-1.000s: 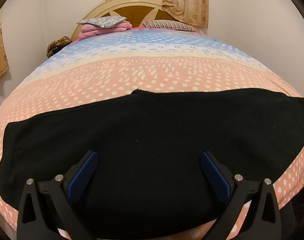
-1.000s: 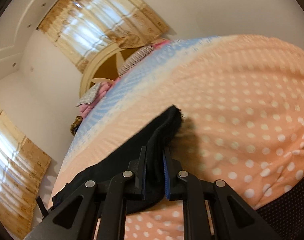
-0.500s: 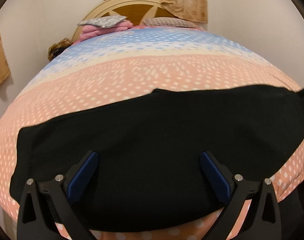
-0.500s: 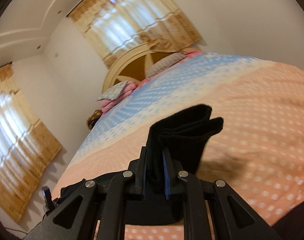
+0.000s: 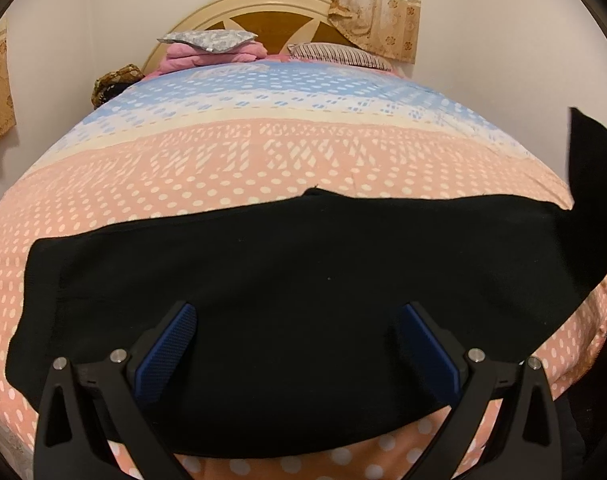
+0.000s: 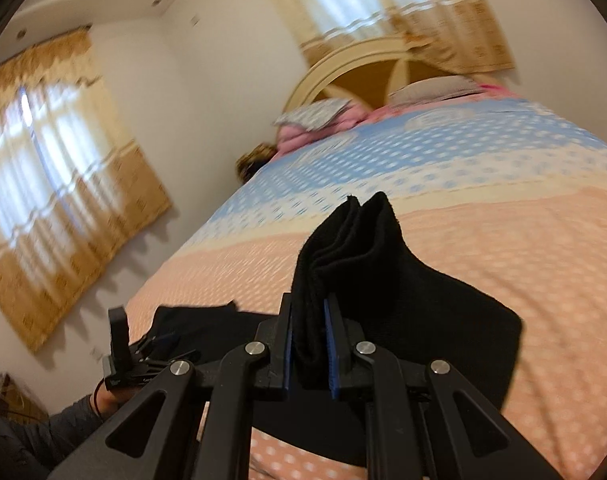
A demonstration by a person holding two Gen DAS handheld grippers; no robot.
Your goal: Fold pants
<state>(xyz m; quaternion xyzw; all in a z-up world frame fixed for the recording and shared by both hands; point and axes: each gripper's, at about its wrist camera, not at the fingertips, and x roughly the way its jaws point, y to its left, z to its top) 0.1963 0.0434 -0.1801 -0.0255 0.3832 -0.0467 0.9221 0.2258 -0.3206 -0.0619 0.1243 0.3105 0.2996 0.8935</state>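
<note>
Between my right gripper (image 6: pixel 310 350) fingers, bunched black knit pants (image 5: pixel 295 292) are clamped; layers may slip. Left gripper (image 5: pixel 299 350) gapes, anchoring nothing.

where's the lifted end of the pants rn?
Clamped in the right gripper, raised above the pink dotted bedspread; in the left wrist view the pants rise at the right edge.

1. I see the black pants (image 5: pixel 303 280) spread flat, lengthwise across the near part of the bed.
2. Their fabric is plain, dark and matte, with little visible creasing.
3. In my right view, one end (image 6: pixel 343 248) is lifted off the bed, bunched in several layers and standing upright.
4. My left view shows that raised end at the far right.
</note>
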